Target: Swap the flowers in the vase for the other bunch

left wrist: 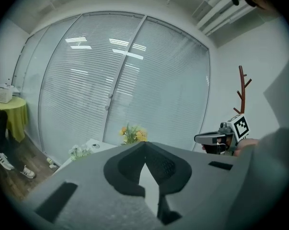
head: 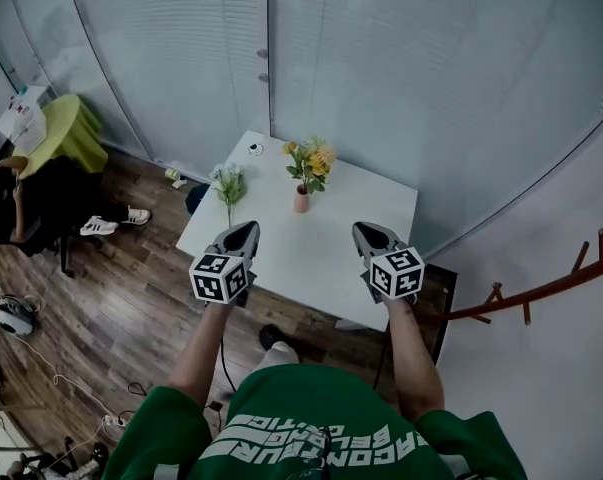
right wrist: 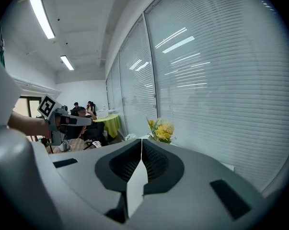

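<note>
A small pink vase [head: 301,201] with yellow flowers [head: 311,159] stands upright near the far middle of the white table [head: 321,253]. A bunch of white flowers [head: 227,182] lies at the table's left edge. My left gripper [head: 245,228] hovers over the near left of the table, shut and empty, short of the white bunch. My right gripper [head: 365,228] is level with it on the right, also shut and empty. In the left gripper view the shut tips [left wrist: 144,143] point toward the yellow flowers [left wrist: 132,133] and white bunch [left wrist: 78,151]. The right gripper view shows the yellow flowers [right wrist: 161,129] beyond its tips [right wrist: 141,140].
A small white cup [head: 256,149] sits at the table's far left corner. Glass walls with blinds stand behind the table. A rust-coloured coat rack [head: 541,290] is at the right. At the left are a green-covered round table [head: 66,128] and a seated person [head: 21,203].
</note>
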Motion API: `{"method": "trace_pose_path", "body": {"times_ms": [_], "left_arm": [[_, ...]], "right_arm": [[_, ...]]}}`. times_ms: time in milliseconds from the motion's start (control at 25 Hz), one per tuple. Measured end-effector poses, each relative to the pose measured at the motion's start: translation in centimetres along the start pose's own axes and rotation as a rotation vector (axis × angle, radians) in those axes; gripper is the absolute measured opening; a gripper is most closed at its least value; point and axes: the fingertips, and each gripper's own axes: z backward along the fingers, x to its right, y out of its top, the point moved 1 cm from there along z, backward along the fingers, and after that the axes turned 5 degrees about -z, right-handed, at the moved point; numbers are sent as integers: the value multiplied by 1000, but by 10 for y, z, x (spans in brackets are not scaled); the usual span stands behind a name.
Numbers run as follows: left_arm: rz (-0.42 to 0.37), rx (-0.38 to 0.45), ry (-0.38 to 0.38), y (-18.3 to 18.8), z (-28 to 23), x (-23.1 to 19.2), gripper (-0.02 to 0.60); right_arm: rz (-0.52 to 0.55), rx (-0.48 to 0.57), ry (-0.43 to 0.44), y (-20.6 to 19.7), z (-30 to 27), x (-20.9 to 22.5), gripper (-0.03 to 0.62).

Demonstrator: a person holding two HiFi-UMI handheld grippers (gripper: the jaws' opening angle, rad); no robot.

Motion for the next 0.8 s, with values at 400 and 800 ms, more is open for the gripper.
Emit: {"method": "trace_pose_path", "body": {"times_ms": [400,800], "left_arm": [[22,-22,-44,0,-37,-39,8],[33,-56,-40,-7,-63,-48,8]], "right_arm": [[-9,-39,-17,7,-54,5,15],[-36,-63,-1,-4,-82,26,15]]}}
